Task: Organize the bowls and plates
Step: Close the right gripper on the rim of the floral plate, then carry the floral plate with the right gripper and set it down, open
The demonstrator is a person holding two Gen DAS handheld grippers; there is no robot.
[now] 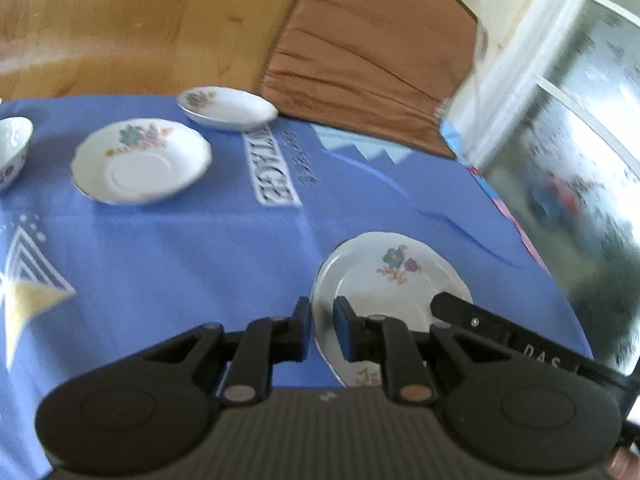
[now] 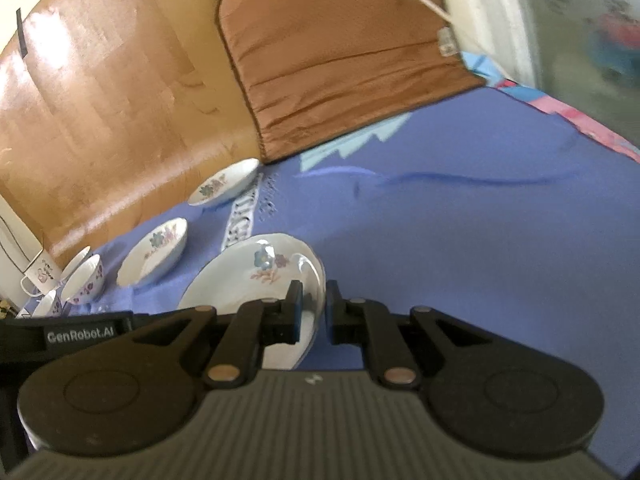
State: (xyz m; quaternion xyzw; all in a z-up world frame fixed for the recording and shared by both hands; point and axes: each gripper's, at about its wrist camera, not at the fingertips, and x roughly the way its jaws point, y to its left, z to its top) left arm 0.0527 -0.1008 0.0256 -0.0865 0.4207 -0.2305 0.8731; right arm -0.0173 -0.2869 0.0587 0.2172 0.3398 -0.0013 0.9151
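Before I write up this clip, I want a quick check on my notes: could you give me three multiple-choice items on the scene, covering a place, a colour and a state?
1. Where is the brown cushion?
A. at the far edge of the cloth
B. folded inside a cup
C. draped over a chair back

2. What colour is the cloth?
A. red
B. green
C. blue

3. What is the right gripper doing?
A. standing wide open over bare cloth
B. shut on the rim of a flowered plate
C. shut on a cup handle

Answers:
1 A: the cushion meets the cloth's far border, next to the wooden surface.
2 C: the cloth is blue with pale printed shapes.
3 B: the plate's rim sits between its nearly closed fingers.
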